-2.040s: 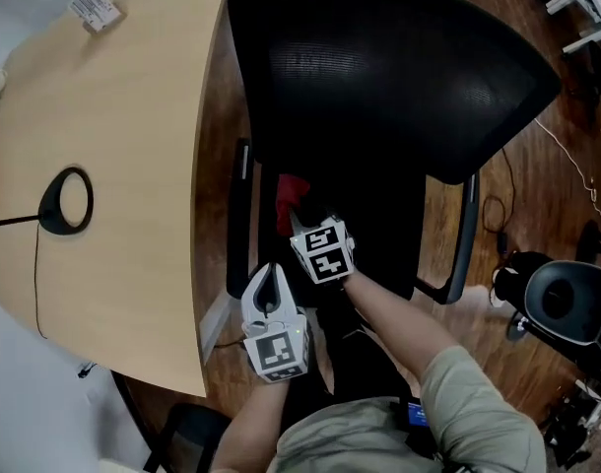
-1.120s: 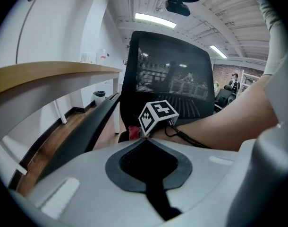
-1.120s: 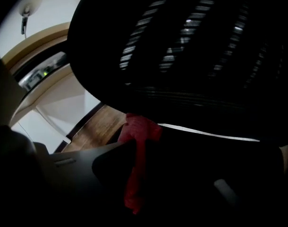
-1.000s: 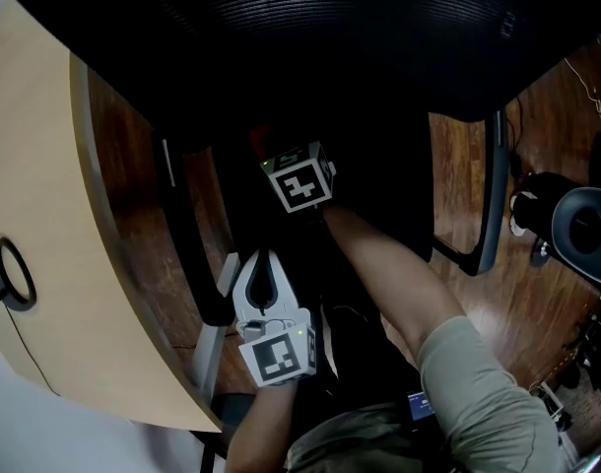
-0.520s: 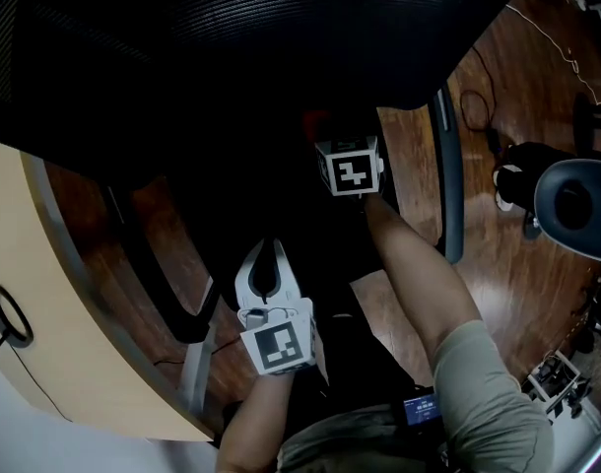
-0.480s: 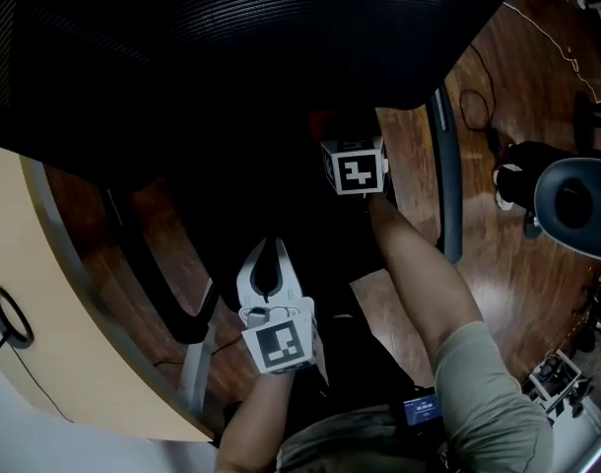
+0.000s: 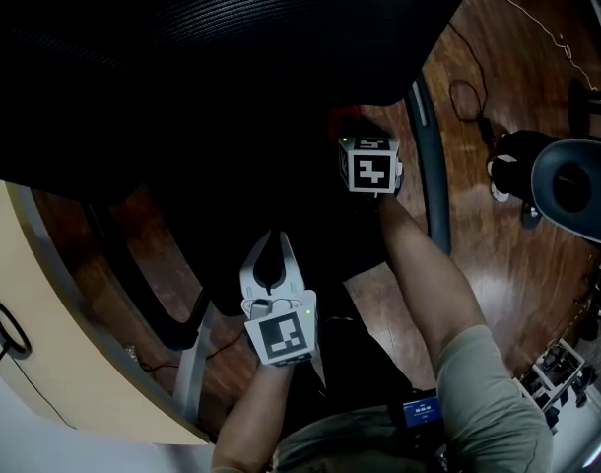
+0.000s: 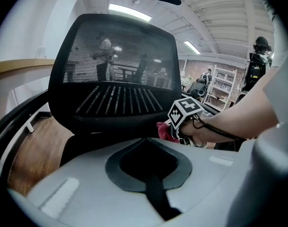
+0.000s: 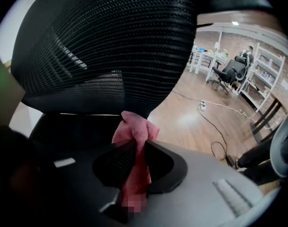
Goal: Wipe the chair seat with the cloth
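A black office chair fills the head view, its mesh back (image 7: pixel 232 28) above the dark seat (image 7: pixel 281 195). My right gripper (image 7: pixel 355 138) is low over the seat's right side, shut on a red cloth (image 7: pixel 342 124). In the right gripper view the pink-red cloth (image 9: pixel 133 131) is pinched between the jaws and bunches out past the right gripper (image 9: pixel 137 143), just under the mesh back (image 9: pixel 111 46). My left gripper (image 7: pixel 274 239) hovers at the seat's near edge, shut and holding nothing. From the left gripper (image 8: pixel 146 140) I see the cloth (image 8: pixel 165 130) ahead on the right.
A light wooden desk (image 7: pixel 25 294) with a black ring (image 7: pixel 5 328) lies at the left. The chair's armrests (image 7: pixel 426 166) (image 7: pixel 133 274) flank the seat. Another chair's base (image 7: pixel 576 180) and cables (image 7: pixel 468 97) are on the wooden floor at right.
The right gripper has carried the cloth across the seat from left to right. The left gripper has stayed near the seat's front edge. The head view has swung toward the chair.
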{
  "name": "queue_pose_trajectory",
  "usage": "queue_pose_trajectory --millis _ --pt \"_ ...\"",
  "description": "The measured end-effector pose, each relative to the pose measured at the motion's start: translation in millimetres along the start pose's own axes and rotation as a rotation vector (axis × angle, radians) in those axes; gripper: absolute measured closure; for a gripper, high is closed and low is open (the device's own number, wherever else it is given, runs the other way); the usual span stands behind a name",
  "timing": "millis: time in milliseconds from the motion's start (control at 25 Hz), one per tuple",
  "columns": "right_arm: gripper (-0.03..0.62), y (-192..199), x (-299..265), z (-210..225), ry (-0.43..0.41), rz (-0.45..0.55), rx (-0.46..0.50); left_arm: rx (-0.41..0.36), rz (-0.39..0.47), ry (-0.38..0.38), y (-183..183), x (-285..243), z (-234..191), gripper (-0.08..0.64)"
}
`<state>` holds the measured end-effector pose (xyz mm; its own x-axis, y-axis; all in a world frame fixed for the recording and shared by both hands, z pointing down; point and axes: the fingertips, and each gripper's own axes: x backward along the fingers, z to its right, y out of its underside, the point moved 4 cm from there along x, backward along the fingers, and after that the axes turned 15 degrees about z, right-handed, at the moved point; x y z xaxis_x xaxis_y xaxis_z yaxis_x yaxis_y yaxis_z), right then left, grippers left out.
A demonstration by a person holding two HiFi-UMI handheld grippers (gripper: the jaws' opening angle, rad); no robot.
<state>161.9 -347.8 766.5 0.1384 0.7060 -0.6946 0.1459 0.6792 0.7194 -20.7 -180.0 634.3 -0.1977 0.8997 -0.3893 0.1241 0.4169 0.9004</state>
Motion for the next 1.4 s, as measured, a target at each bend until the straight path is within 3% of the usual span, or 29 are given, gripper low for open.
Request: queue_pose_trajectory --millis 200,360,640,880,1040,1200,1400 --pt "0.535 -7 3 -13 -0.017 0.035 -0.007 0.002 0.0 -0.034 -1 12 -10 0.554" --pt "0.534 -11 28 -52 -0.06 0.083 -0.02 0.007 0.022 -0.095 -6 41 -36 0.554" --pt "0.534 -18 73 -197 -0.315 0.166 0.107 0.022 0.073 -0.213 -16 111 -97 0.554" --pt "0.534 6 97 -319 -0.541 0.123 0.155 0.028 0.08 -0.244 -22 160 -123 0.554" --pt "0.534 29 97 -377 -0.671 0.088 0.223 0.044 0.086 -0.284 -16 171 -135 0.554" --pt "0.535 56 88 -396 -0.699 0.032 0.248 0.049 0.078 -0.296 -4 177 -134 0.554" --pt "0.535 68 79 -381 -0.668 0.005 0.251 0.046 0.055 -0.29 8 174 -128 0.554"
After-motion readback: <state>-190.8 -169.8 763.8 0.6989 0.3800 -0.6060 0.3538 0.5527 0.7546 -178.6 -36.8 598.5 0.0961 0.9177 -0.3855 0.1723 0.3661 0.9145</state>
